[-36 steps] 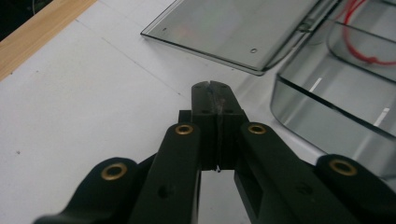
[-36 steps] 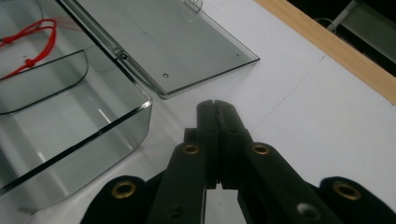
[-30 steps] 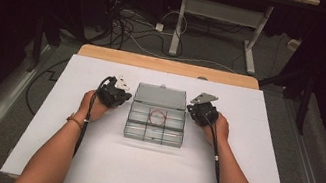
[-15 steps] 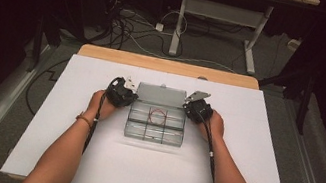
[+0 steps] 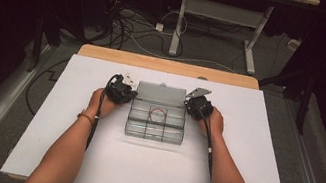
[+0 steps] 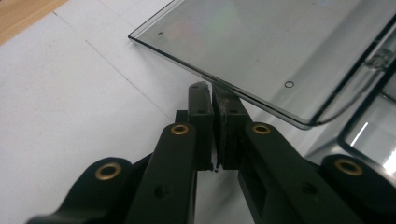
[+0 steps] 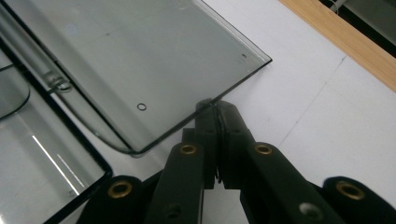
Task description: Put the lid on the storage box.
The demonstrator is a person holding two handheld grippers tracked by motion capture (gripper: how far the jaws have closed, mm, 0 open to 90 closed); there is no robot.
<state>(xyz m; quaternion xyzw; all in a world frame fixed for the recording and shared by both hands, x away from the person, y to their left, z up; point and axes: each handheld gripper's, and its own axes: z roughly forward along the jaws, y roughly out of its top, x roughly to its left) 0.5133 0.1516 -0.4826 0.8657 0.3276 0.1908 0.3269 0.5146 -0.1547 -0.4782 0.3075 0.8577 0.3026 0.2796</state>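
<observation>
Both tools are working the clear compartment box, which is sitting a little toward the far edge of the white worktop, midway between its left and right edges. The left tool is pressing its jaws together, and its tips are meeting the side edge of the hinged lid; the right tool is mirroring it, jaws pressed together at the opposite side edge of the same lid. Whether each pair is pinching the thin rim or just propping it from beneath, the close views are not settling.

The lid is standing raised at the far side of the box, so this is looking like lid-swinging work. To do it well, both hands should be moving together at an even pace, keeping the lid square so it is not twisting on its hinge. Contact is sitting right at the rim, so a slip off the smooth plastic is the risk; a light, steady touch is the answer.

A small red loop is lying in one middle compartment, so the box should be staying still. There is open white surface on every side, and the wooden strip along the far edge is lying well apart from the lid.
</observation>
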